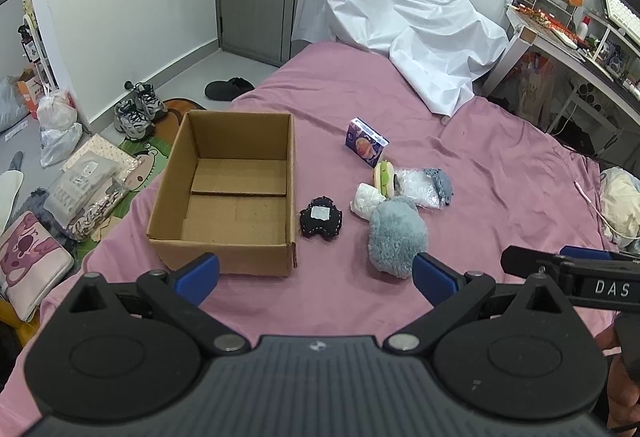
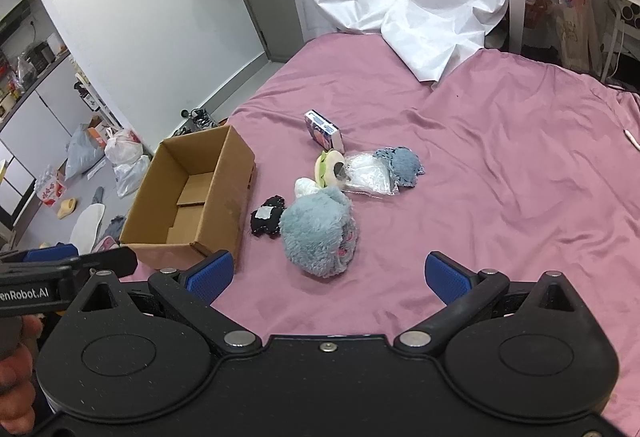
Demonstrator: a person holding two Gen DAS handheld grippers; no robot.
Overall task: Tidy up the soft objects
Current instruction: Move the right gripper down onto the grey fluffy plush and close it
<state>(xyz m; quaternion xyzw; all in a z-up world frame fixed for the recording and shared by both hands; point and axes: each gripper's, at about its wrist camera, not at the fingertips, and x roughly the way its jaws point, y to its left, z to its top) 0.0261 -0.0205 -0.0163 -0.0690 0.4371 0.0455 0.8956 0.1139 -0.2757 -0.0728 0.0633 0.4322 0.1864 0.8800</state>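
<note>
- Left gripper [image 1: 316, 275]: jaws spread wide, nothing between them; hovers over the pink bed [image 1: 500, 173], lower centre of frame.
- Right gripper [image 2: 329, 275]: jaws likewise wide apart, empty.
- Grey-blue plush [image 2: 316, 233]: just ahead of the right jaws, centre frame. Judged light, squashy, fuzzy; pinch deep across the body, not loose fur.
- Black plush [image 1: 321, 223]: small, lying just right of the cardboard box [image 1: 224, 253].
- Box sits open and empty, left of centre.

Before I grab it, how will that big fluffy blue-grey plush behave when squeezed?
The blue-grey plush looks thickly furred and rounded, so it will probably compress and feel light. Its bulk may bulge out of the right gripper, whose jaws stand open. It seems unlikely to roll on the wrinkled pink sheet.
</note>
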